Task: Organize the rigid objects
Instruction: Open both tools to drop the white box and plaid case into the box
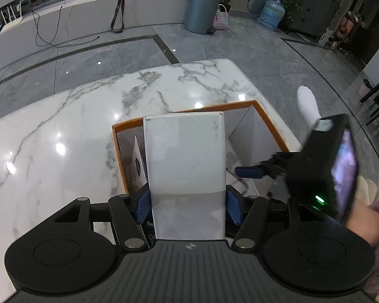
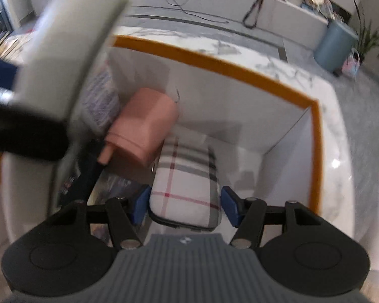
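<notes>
Marble tabletop, grey tiled floor

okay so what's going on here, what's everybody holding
A person is packing things into an orange-rimmed box on a marble table, with tongs in each hand. The left tongs grip a plain white box above it. The right tongs hold a plaid case down inside, beside a pink item already there.
</notes>
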`<state>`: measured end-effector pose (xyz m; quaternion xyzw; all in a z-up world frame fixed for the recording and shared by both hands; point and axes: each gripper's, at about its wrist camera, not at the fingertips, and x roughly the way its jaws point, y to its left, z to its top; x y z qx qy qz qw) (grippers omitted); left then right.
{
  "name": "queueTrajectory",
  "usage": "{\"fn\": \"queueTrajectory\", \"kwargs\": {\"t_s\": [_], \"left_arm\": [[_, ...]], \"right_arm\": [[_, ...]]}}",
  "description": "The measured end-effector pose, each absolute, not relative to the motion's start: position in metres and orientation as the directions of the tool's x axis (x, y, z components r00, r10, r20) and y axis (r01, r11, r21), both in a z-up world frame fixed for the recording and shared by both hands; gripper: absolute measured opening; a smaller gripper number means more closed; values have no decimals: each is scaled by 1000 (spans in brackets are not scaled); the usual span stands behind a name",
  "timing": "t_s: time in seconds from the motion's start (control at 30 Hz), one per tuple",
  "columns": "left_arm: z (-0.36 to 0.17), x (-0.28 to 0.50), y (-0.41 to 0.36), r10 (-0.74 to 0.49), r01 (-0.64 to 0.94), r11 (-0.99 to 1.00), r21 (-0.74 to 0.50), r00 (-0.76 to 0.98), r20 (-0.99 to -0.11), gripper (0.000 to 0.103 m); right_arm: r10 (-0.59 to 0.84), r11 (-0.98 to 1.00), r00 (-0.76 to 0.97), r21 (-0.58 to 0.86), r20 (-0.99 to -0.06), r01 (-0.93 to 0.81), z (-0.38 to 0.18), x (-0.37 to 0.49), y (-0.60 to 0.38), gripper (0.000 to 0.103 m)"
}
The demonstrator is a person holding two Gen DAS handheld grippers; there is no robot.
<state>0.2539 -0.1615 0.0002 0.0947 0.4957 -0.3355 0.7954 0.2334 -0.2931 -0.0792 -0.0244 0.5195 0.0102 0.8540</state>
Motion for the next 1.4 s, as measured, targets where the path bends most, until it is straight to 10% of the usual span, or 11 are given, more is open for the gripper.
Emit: {"fn": "queueTrajectory", "kwargs": {"t_s": [1.4], "left_arm": [[-86, 258, -217, -468, 394, 810, -435, -14, -884, 70]], "right_arm": [[-117, 966, 540, -222, -833, -132, -32, 160, -322, 53]]}}
